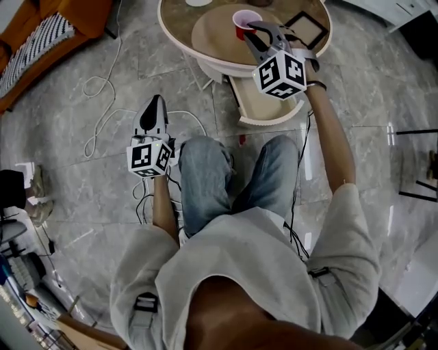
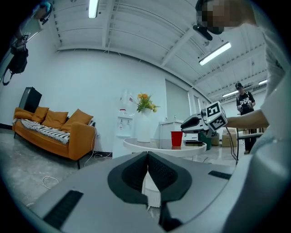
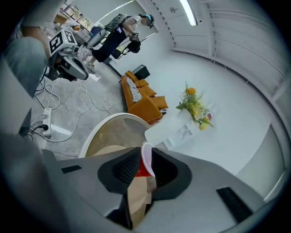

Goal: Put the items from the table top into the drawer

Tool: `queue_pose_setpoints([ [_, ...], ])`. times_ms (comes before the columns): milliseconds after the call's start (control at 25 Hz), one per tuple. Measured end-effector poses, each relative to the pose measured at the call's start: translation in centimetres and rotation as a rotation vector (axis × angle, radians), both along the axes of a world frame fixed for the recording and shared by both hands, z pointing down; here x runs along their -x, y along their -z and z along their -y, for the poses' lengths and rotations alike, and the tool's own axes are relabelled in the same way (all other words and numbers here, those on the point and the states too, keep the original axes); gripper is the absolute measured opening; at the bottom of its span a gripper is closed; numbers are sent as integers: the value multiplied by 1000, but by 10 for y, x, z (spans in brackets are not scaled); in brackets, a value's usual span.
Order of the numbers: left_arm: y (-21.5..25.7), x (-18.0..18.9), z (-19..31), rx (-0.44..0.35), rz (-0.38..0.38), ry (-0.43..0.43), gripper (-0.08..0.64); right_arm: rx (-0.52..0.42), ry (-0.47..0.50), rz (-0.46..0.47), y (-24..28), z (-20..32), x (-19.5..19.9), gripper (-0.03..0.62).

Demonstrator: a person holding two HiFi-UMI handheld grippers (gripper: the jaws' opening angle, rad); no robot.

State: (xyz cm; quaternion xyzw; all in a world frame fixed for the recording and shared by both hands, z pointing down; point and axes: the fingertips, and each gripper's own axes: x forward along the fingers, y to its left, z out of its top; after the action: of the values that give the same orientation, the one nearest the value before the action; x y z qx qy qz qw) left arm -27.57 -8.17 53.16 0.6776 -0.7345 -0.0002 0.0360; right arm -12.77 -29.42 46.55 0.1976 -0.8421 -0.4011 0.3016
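grey marbled floor (image 1: 82,171), glossy and hard, lies under the seated person, and over it the left gripper (image 1: 157,104) hangs idle, its ribbed black jaws pressed together on nothing. next out, the shallow pale drawer (image 1: 260,102) stands pulled open, its flat bottom bare as far as it shows. above it is the round worktop with a tan top and white rim (image 1: 174,17), and the right gripper (image 3: 145,154) reaches onto it. its jaws are parted to a middling gap with the red plastic cup (image 1: 246,19) standing upright between their tips; the pads do not look to be pressing its wall yet. so the step in hand, i judge, is taking the cup, probably the first item to go. the next move calls for a gentle close, since thin, smooth, tapered plastic will likely dent or slip if pinched hard, then a carry back and down into the drawer. just beyond the cup lies a flat square dark-framed thing (image 1: 308,27), which i cannot identify. farthest off stand an orange upholstered sofa (image 2: 59,132) and a white vase of yellow flowers (image 2: 144,127).
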Motion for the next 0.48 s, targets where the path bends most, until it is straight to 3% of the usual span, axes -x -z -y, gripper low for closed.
queue_pose_setpoints([
  [200,0,3,2,-10,4,11,15,46,-16,-57,-10,7,5,78],
  [320,1,5,3,-12,6,8,15,33,-27,-52,-8,8,4,41],
  [480,0,3,10,-12,-4,-8,15,13,-42,-30,-2,7,-3,40],
])
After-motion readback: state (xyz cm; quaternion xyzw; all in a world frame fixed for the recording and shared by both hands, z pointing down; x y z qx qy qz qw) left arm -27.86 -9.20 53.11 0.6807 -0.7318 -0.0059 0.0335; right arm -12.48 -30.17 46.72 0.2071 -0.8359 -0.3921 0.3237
